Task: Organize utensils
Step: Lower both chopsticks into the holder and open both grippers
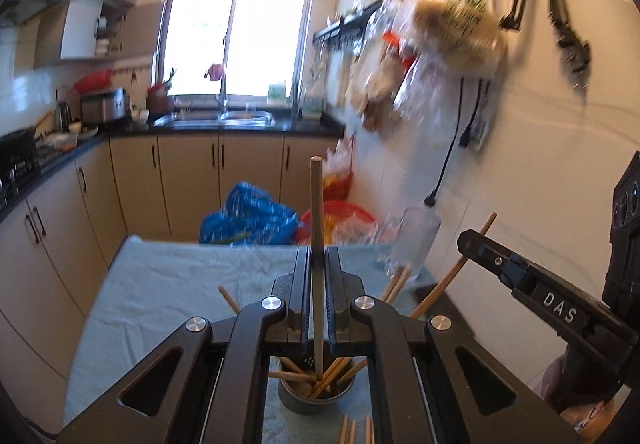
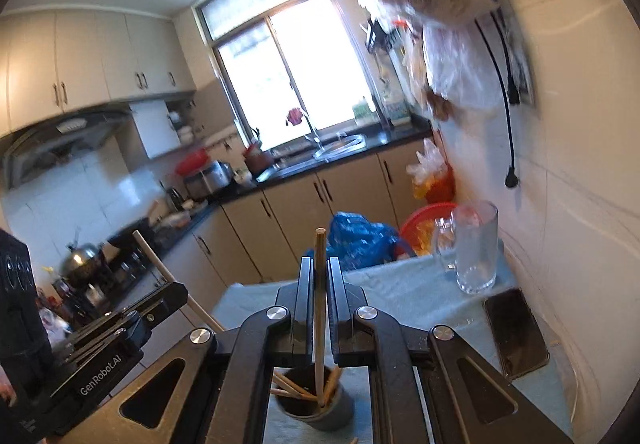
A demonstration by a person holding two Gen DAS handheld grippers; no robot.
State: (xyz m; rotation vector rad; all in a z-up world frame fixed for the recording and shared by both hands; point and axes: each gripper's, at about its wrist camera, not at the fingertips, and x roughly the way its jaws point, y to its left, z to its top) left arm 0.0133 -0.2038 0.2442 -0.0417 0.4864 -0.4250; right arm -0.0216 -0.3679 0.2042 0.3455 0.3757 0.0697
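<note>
My left gripper [image 1: 318, 250] is shut on one wooden chopstick [image 1: 316, 196] that stands upright between its fingers. The stick's lower end shows over the mouth of a metal cup [image 1: 316, 398] holding several chopsticks. My right gripper [image 2: 320, 262] is likewise shut on an upright chopstick [image 2: 320, 242] above the same cup [image 2: 316, 408]. Each gripper appears in the other's view: the right gripper [image 1: 466, 240] at the right, the left gripper [image 2: 180, 290] at the left, each with a slanted stick. Loose chopsticks [image 1: 352, 432] lie on the cloth near the cup.
A pale blue cloth [image 2: 400, 296] covers the table. On it stand a glass mug [image 2: 476, 248] and a dark phone [image 2: 516, 332], near the white wall at the right. Beyond the table sit a blue plastic bag [image 1: 248, 216] and a red basket [image 2: 424, 224]. Full bags [image 1: 456, 24] hang on the wall.
</note>
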